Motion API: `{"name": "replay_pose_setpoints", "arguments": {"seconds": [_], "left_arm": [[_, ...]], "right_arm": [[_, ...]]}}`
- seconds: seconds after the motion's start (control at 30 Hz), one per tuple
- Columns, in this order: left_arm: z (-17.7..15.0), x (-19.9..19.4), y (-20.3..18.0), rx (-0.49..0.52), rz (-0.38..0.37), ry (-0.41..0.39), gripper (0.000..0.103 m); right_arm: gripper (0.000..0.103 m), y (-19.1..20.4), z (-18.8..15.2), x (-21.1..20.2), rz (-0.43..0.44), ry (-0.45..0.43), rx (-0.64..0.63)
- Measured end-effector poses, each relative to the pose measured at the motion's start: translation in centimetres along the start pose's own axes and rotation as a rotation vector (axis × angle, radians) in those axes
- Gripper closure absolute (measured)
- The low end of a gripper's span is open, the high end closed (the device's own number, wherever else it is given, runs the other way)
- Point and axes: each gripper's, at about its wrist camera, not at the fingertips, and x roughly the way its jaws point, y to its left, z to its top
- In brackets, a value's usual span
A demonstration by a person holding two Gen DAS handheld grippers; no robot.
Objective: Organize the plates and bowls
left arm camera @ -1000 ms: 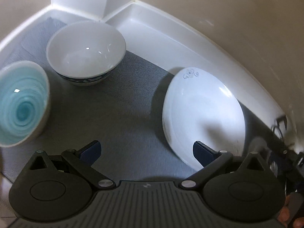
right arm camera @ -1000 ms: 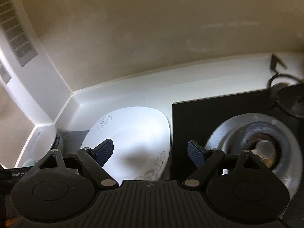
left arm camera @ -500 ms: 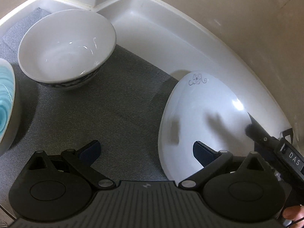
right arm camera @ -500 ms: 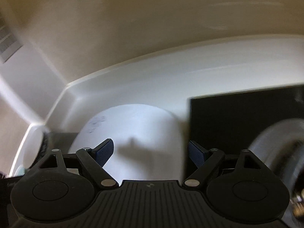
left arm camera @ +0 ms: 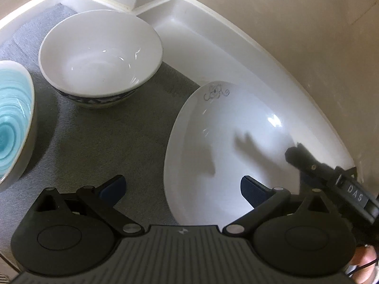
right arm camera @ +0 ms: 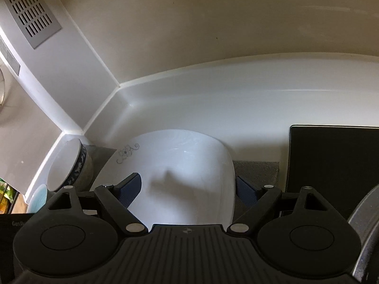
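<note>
The white plate [right arm camera: 180, 177] lies straight ahead of the right gripper [right arm camera: 188, 187], whose spread, empty fingers straddle its width: the left pad over the plate's surface, the right pad just off its right rim. From this view the plate's long axis runs away from the fingers toward the white backsplash, so the right gripper looks the nearer and better lined up to take it. The left gripper [left arm camera: 182, 187] also hangs released and empty, its right finger [left arm camera: 252, 189] over the plate's near part, its left finger over the grey mat [left arm camera: 99, 127].

The plate is glossy glazed ceramic, a rounded square with a small floral motif near its far corner, and it seems tilted up on one side. Left of it on the woven mat stand a deep white bowl [left arm camera: 99, 54] with a blue patterned band and a bowl with a turquoise swirl [left arm camera: 11, 123], both smooth and shiny
</note>
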Motion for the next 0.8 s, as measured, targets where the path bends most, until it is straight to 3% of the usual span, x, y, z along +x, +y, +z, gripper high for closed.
{"name": "replay_pose_setpoints", "arguments": {"seconds": [0.23,0.37,0.43,0.47,0.53,0.63,0.8], "left_arm": [[0.6,0.2,0.2,-0.046,-0.044,-0.005,0.001],[0.9,0.3,-0.1,-0.066,-0.065,0.000,0.008],[1.2,0.5,-0.1,-0.086,-0.072,-0.001,0.026],[1.2,0.5,-0.2,-0.101,-0.058,-0.008,0.027],[1.3,0.5,-0.5,-0.114,-0.020,-0.024,0.040],[1.5,0.3,-0.1,-0.090,0.004,-0.029,0.058],[1.2,-0.3,0.2,-0.047,-0.005,-0.030,0.076]], "right_arm": [[0.019,-2.5,-0.7,0.1,0.041,0.034,0.147],[0.031,-3.7,-1.5,0.1,0.056,0.023,0.218],[0.052,-4.1,-1.5,0.3,0.052,0.034,0.253],[0.067,-4.2,-1.5,0.4,0.052,0.045,0.266],[0.071,-4.3,-1.7,0.6,0.043,0.046,0.281],[0.087,-4.6,-2.2,0.4,0.025,0.029,0.280],[0.088,-4.6,-2.3,0.1,0.010,0.005,0.270]]}}
